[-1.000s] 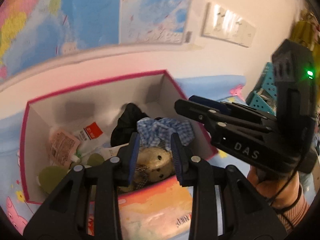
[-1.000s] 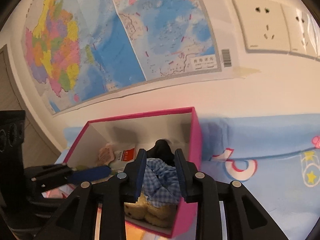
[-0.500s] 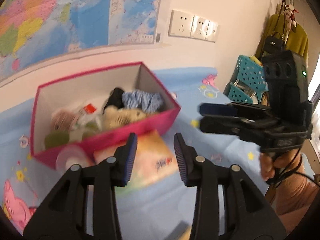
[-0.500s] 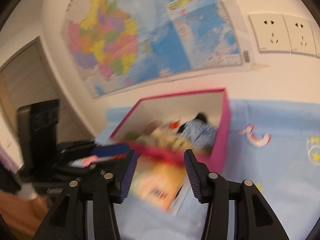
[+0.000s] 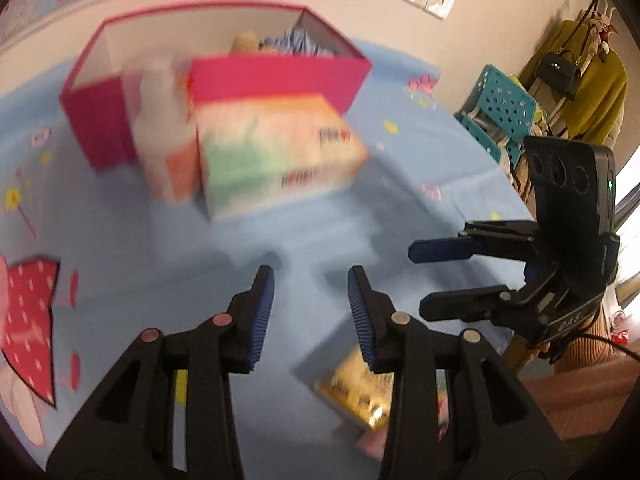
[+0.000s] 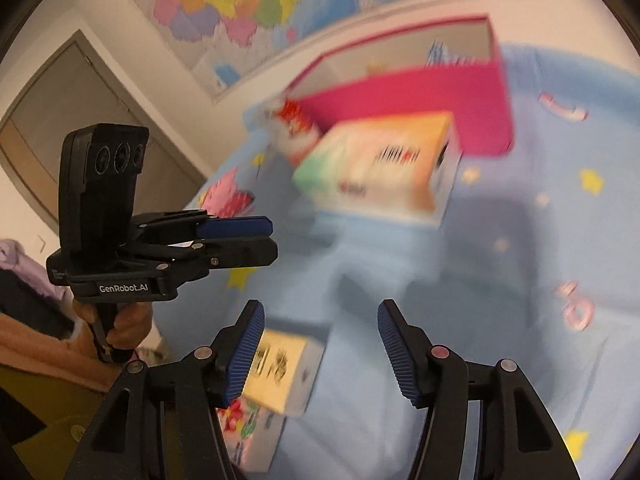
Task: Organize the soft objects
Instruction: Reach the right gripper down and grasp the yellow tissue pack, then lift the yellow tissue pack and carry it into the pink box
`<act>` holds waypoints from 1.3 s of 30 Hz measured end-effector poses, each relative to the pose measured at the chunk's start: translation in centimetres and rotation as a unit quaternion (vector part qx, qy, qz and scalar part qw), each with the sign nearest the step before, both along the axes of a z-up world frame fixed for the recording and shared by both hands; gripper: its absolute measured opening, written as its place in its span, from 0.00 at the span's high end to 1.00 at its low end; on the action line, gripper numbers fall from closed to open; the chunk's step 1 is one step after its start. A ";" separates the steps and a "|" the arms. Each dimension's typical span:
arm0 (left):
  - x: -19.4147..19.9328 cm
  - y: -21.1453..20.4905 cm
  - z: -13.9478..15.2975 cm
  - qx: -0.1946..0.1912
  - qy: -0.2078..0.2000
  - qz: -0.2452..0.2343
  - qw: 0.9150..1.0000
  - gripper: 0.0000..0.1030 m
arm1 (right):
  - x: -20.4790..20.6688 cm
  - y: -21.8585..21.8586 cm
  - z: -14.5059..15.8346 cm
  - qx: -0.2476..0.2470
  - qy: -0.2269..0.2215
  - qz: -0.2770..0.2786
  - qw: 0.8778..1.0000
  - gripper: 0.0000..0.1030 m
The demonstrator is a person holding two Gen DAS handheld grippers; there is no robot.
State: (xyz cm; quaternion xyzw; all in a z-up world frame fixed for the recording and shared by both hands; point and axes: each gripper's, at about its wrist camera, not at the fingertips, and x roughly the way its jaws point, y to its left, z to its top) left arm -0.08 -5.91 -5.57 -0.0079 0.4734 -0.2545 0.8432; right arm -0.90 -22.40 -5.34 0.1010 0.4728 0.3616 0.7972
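The pink box stands at the back of the blue sheet and holds a tan soft toy and a blue checked cloth. The picture is blurred. A pastel tissue pack lies against the box's front wall. My left gripper hovers over bare sheet, open with nothing between its fingers. My right gripper is beside it, its jaws opening and empty, above a cream packet. Each view shows the other gripper: the right gripper and the left gripper.
A whitish bottle-like pack leans on the box's left front. A gold packet lies under the left gripper's right finger. Teal baskets and a hanging yellow garment stand right. A wall map and a door are behind.
Both grippers have drawn back from the pink box and tipped down over the sheet. The toy and checked cloth stayed in the box. Both jaws stand wider, the right most.
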 end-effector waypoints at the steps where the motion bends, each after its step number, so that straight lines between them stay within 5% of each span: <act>1: -0.5 0.4 -0.3 -0.004 0.007 0.003 1.000 0.61 | -0.3 0.3 -0.2 -0.001 0.004 0.005 1.000 0.42; 14: -4.5 2.7 -2.9 -0.046 0.080 -0.012 0.996 0.61 | -1.5 1.5 -2.1 0.025 0.040 0.019 0.999 0.42; 21: -5.0 1.7 -4.0 -0.080 0.124 -0.060 0.987 0.61 | -1.5 1.8 -2.8 0.032 0.050 0.028 0.998 0.62; 39: -1.1 1.0 -3.7 -0.060 0.080 -0.027 0.995 0.62 | 1.0 0.4 -2.8 0.047 0.042 -0.042 0.997 0.64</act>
